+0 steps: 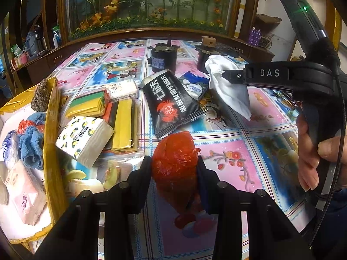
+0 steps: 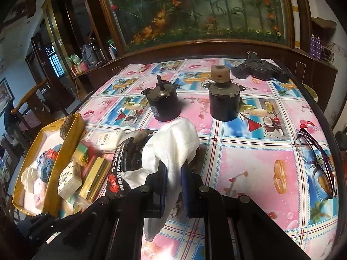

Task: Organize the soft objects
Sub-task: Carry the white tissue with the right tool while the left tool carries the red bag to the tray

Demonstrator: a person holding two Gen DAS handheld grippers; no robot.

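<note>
My left gripper [image 1: 174, 169] has its fingers closed partway, the pads pressing both sides of a crumpled red plastic bag [image 1: 175, 158], which I hold just above the patterned tablecloth [image 1: 238, 151]. My right gripper [image 2: 173, 184] is squeezed all the way in on a white cloth [image 2: 173, 145]; the cloth bunches above the pads, a tail hangs below them, and it is lifted clear of the tablecloth. Taking the yellow box [image 1: 51, 130] as my landmark: inside it I count one blue towel [image 1: 30, 145], one pink tissue pack [image 1: 26, 197], one blue-and-white wrapped item and a bit of red plastic, with one brownish scrubber [image 1: 40, 96] at its far corner. Just beside the box on the tablecloth lie one lemon-print tissue pack [image 1: 84, 138], two packs of yellow sponge pads [image 1: 123, 125], and one white tissue pack [image 1: 121, 90] behind them. Further from the box lies one black packet with a red crab [image 1: 171, 104], with one blue-and-white packet [image 1: 193, 84] touching its far side. Well beyond the box stand two dark cylindrical motors [image 2: 163, 104], the right-hand one topped with a tan spool [image 2: 220, 72]. One pair of purple glasses [image 2: 316, 158] lies far across the table from the box, and one dark lumpy object [image 2: 260, 68] sits at the far edge.
</note>
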